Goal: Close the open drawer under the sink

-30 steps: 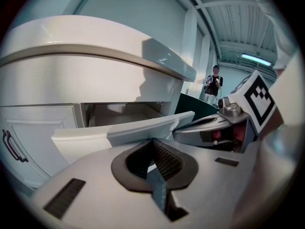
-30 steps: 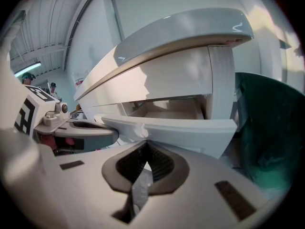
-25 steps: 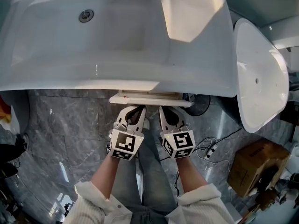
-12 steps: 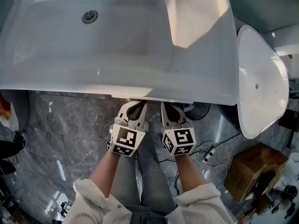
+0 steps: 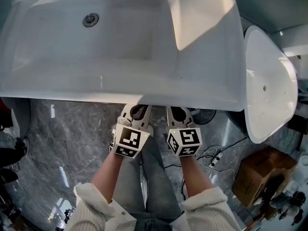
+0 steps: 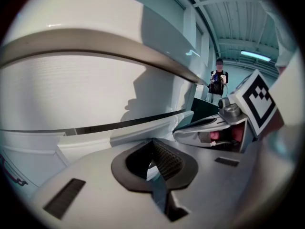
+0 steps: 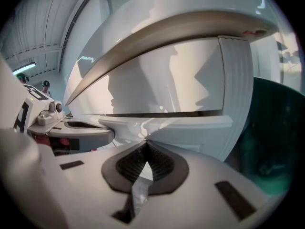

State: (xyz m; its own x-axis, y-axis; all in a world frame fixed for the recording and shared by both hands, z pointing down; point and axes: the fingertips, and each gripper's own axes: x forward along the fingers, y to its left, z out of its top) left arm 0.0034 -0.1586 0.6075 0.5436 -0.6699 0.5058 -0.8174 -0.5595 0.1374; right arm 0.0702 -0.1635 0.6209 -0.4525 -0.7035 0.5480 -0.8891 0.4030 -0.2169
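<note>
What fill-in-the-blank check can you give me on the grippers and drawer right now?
1. The left gripper and right gripper both have their fingers ____, holding nothing.
2. Both grippers point at the drawer, whose front is coloured ____.
3. In the head view, the drawer is hidden beneath the rim of the ____.
4. The cardboard box stands on the floor on the person's ____ side.

Missing words: shut; white; sink; right.

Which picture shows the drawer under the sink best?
The right gripper view: the drawer shows its white front and side edge. The left gripper view shows just part. In the head view the sink hides it.
</note>
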